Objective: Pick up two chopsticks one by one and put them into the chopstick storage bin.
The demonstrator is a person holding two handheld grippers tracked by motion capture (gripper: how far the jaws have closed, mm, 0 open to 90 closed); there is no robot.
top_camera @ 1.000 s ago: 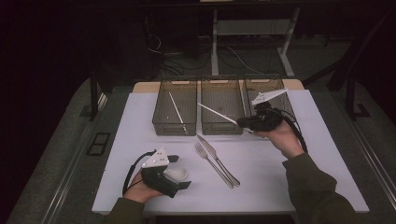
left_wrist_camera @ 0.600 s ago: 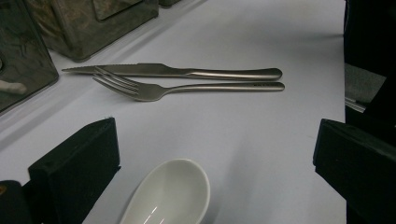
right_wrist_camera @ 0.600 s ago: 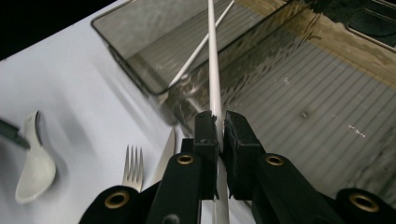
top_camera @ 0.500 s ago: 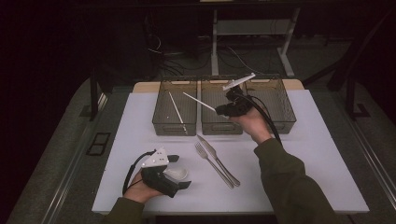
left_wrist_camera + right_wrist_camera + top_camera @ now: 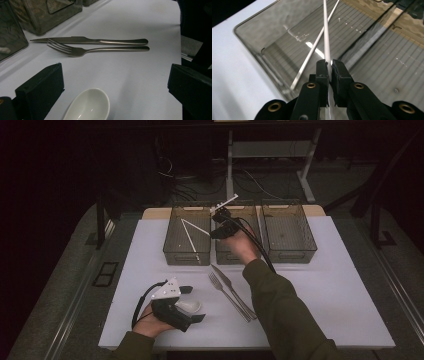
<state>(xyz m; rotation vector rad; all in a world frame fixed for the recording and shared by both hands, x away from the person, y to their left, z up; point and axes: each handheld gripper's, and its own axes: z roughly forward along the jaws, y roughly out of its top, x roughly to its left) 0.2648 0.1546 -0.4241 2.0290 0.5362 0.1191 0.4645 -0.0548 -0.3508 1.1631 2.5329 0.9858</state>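
Right tongs [image 5: 328, 65], pinching a white chopstick [image 5: 326, 32], have swung across from the right bin to the far-left bin [image 5: 176, 251] I want, while my left tongs [image 5: 112, 87] rest spread around the spoon [image 5: 88, 105].

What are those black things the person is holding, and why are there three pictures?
They are grabbers with two black jaws, one in each hand. One picture comes from a camera above the table. The other two come from little cameras riding on the grabbers. The right gripper is shut on a white chopstick, held over the left bin, where another chopstick lies. The left gripper rests open on the table around a white spoon. A fork and a knife lie side by side in the middle. Two more bins, the middle one and the right one, stand at the back.
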